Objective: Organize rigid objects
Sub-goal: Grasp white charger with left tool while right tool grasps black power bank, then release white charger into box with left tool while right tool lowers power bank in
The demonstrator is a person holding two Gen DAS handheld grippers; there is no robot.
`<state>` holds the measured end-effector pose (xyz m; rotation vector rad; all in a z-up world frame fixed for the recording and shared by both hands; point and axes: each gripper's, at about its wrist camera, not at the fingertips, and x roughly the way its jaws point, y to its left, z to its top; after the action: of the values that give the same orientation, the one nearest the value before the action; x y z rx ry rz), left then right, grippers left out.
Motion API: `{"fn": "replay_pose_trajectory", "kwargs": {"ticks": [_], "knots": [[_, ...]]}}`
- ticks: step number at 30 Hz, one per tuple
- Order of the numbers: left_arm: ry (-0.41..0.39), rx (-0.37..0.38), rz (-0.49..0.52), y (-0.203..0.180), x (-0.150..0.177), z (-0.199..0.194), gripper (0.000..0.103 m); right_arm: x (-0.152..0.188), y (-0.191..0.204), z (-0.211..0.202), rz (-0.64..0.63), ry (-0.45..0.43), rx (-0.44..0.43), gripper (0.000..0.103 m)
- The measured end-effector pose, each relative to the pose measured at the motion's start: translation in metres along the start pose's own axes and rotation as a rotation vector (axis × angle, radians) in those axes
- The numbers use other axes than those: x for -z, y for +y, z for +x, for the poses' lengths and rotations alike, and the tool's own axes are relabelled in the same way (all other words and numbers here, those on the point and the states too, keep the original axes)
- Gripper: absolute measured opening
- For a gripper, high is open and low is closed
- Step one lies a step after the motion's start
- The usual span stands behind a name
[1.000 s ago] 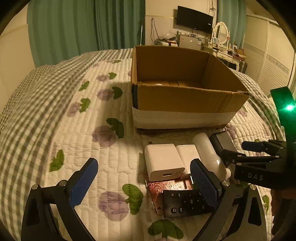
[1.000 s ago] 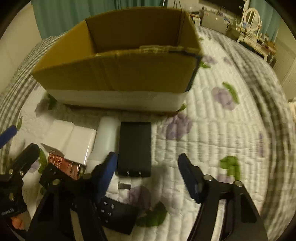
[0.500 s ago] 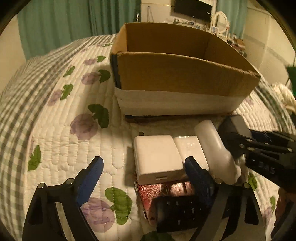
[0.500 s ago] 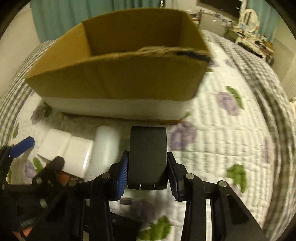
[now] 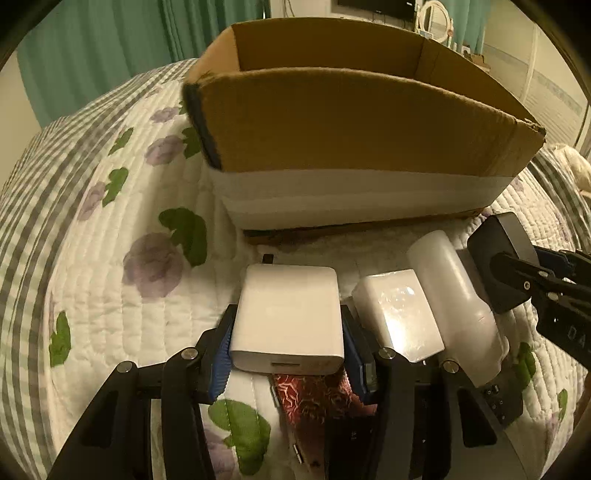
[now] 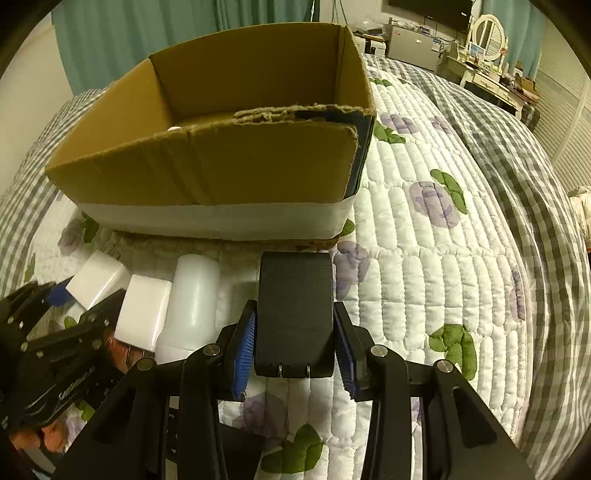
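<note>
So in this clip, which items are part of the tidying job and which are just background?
Part of the job:
- white charger, clamped in left hand-held gripper
- black adapter, clamped in right hand-held gripper
- second white charger
- white bottle
- cardboard box

Just lying about:
- quilt
- green curtains
- dresser mirror

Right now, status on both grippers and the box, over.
Left gripper shut on white charger. Right gripper shut on black adapter. Cardboard box open ahead; near wall to clear.

Quilted bed [image 6: 461, 258], teal curtains [image 5: 110, 48], dresser [image 6: 487, 79]
</note>
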<state>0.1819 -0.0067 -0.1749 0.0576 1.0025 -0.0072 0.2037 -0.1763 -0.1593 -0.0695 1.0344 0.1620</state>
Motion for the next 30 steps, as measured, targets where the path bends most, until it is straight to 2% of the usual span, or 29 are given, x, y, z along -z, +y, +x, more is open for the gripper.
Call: {"fn": "replay_pose_trajectory", "kwargs": {"ticks": [3,8,17,24,30], "knots": [[-0.013,0.030,-0.014,0.001,0.003,-0.007,0.051,0.004,-0.002,-0.002,-0.003,0.000,-0.003,0.038],[-0.046,0.030,-0.023,0.002,0.011,-0.030,0.051,0.010,-0.001,-0.024,-0.018,-0.026,0.005,0.038],[-0.176,0.024,-0.055,0.011,-0.010,-0.101,0.050,-0.002,0.009,-0.100,-0.046,-0.155,-0.004,0.038],[-0.290,0.018,-0.062,0.011,-0.038,-0.153,0.051,-0.032,0.014,-0.149,-0.059,-0.250,-0.011,0.038],[-0.346,0.025,-0.061,0.011,-0.077,-0.165,0.051,-0.073,0.014,-0.170,-0.087,-0.318,-0.005,0.038]]}}
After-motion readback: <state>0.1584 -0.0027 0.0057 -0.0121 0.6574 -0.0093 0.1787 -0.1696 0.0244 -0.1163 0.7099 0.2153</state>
